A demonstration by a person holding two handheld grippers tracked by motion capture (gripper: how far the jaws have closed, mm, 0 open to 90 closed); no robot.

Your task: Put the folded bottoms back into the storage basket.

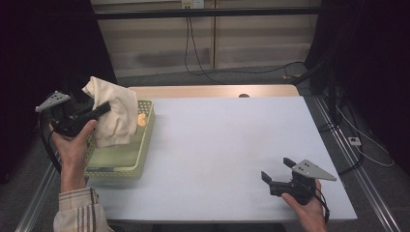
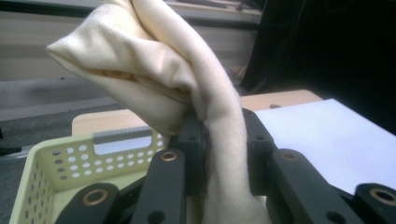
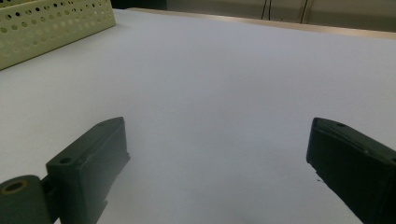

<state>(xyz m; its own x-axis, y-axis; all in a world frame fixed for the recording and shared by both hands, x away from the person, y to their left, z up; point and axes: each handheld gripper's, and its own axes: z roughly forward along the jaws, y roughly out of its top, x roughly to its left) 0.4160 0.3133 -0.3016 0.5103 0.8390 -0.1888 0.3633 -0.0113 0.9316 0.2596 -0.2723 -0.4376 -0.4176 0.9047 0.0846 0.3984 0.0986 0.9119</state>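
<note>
The left gripper [image 2: 223, 154] is clamping a bunched fold of the cream cloth [image 1: 113, 113], holding it up over the near-left part of the yellow-green basket [image 1: 145, 145]. The rest of the cloth is hanging down toward the basket floor. To do this step well, the grip is probably best kept firm while the cloth is being lifted high enough for its hanging end to pass over the basket wall before it is carried toward the table [image 1: 227, 145]. The right gripper [image 1: 279, 174] is resting low at the near right of the table, its jaws standing wide with nothing between them. A small orange thing [image 1: 141, 120] is lying in the basket beside the cloth; a dragging hem might catch it.
</note>
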